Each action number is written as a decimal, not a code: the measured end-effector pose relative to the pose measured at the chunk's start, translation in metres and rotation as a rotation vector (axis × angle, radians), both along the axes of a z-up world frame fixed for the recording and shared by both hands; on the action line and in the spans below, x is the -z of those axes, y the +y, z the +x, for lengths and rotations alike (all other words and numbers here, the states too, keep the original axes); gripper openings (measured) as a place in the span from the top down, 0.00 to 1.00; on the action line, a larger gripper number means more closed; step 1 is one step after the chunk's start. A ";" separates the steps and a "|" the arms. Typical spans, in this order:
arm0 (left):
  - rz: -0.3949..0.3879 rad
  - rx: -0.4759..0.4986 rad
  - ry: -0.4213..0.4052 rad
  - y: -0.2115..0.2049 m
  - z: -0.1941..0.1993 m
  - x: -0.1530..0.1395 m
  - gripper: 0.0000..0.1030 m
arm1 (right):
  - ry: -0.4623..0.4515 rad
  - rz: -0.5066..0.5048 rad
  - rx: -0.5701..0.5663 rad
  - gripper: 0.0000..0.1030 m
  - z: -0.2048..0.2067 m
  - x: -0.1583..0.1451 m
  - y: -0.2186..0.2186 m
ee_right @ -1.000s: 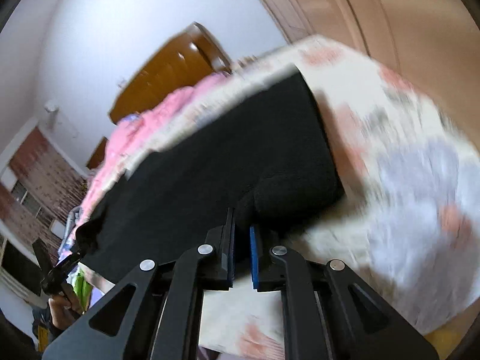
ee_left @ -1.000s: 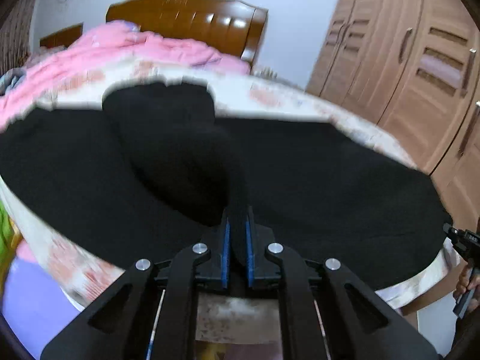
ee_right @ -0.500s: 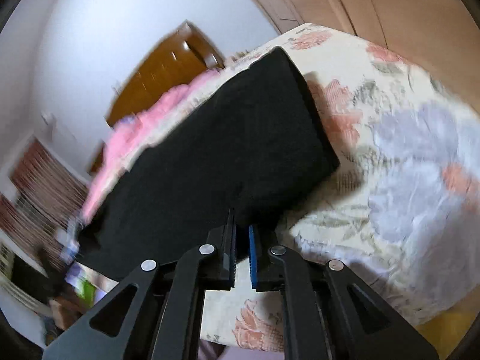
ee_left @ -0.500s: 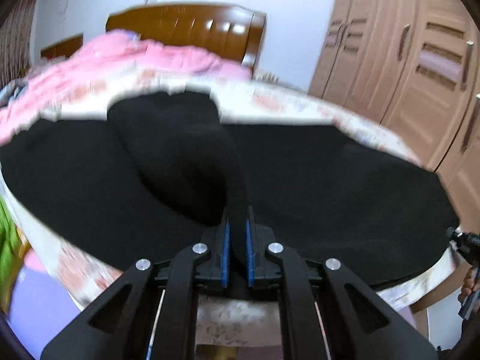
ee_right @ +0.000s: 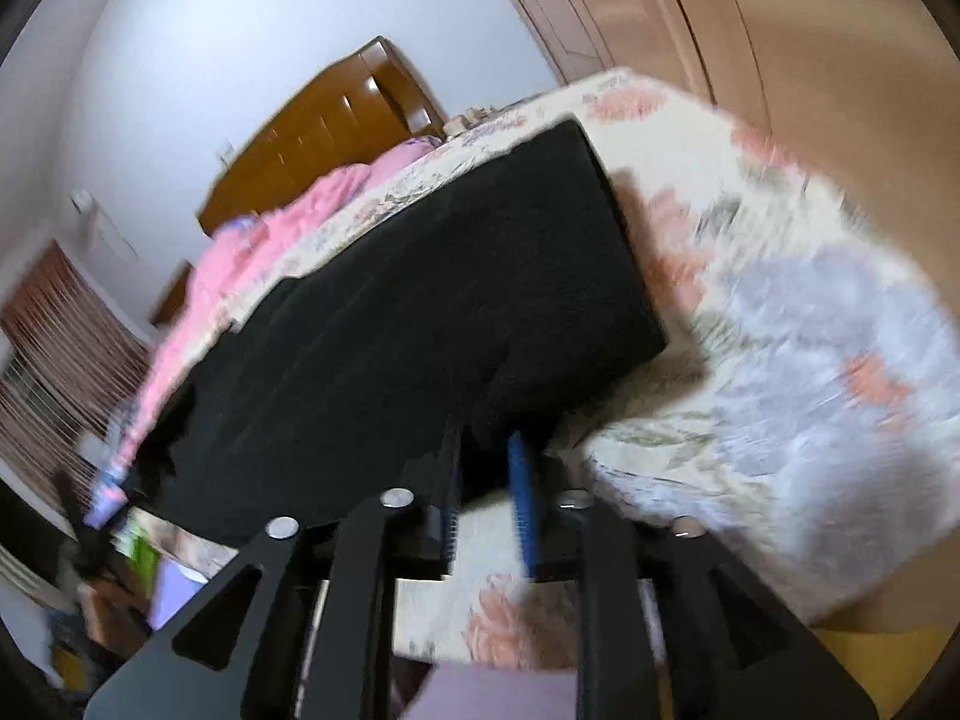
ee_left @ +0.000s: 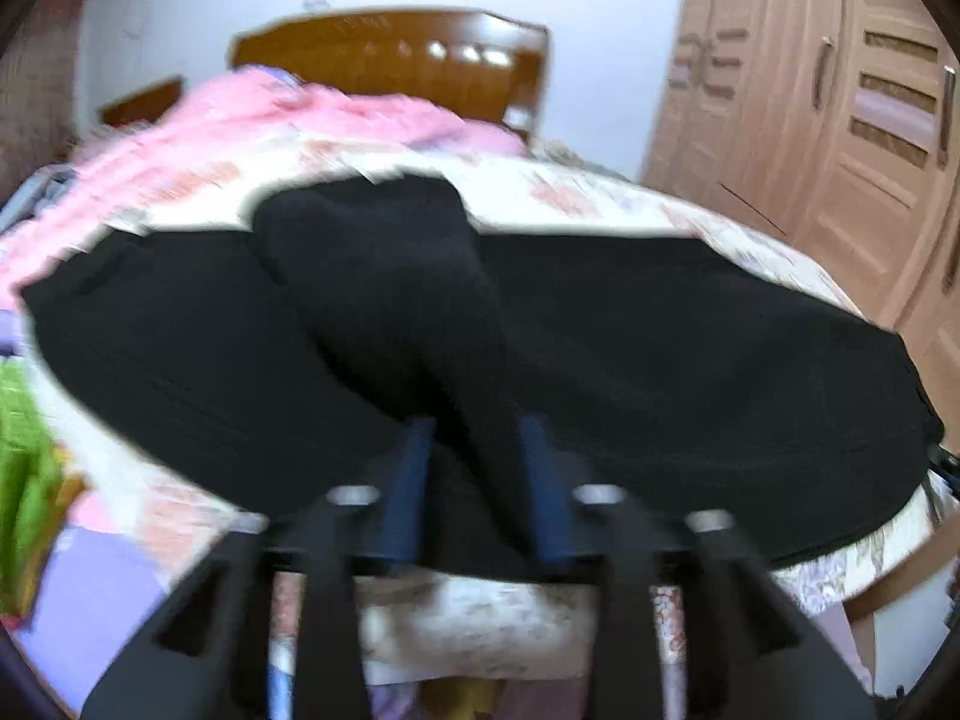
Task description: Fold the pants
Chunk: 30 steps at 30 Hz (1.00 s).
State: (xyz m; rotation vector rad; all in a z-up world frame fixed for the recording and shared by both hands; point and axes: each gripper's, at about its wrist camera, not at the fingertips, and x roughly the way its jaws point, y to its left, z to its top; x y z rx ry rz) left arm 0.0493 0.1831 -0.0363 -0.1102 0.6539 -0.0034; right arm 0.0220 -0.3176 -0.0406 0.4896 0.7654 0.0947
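One pair of black pants (ee_left: 660, 348) is lying spread across the floral bedsheet (ee_left: 576, 198), with a folded-over part (ee_left: 384, 276) sitting on top near the middle. Two grippers are working at the near edge of the bed, one per view.

The left gripper (ee_left: 477, 468) is opening right now, its blue pads (ee_left: 411, 480) standing well apart; a ridge of black fabric is running up between them, and the blur is making it hard to say whether either pad is touching it.

The right gripper (ee_right: 486, 480) is opening too, by a smaller gap. The near corner of the pants (ee_right: 420, 324) is sitting at its fingertips, just between the blue pad (ee_right: 521, 492) and the dark finger, looking released rather than pinched.

Behind, one pink blanket (ee_left: 240, 120) is bunching up against one wooden headboard (ee_left: 390, 66), and one wardrobe (ee_left: 840, 120) is standing along the side.

Both views are smearing with motion. The far left end of the pants in the right view is dissolving into dark clutter, and something green (ee_left: 24, 450) at the left view's edge is too blurred to identify.
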 end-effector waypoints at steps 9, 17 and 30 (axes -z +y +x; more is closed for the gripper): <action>0.075 0.299 -0.130 -0.091 -0.010 -0.051 0.15 | -0.124 -0.234 -0.199 0.54 0.014 -0.041 0.091; 0.101 0.453 0.027 -0.137 0.005 -0.013 0.15 | -0.115 -0.351 -0.467 0.54 0.013 -0.020 0.154; 0.264 0.529 0.099 -0.142 -0.010 0.023 0.15 | -0.098 -0.531 -0.590 0.54 0.002 -0.006 0.176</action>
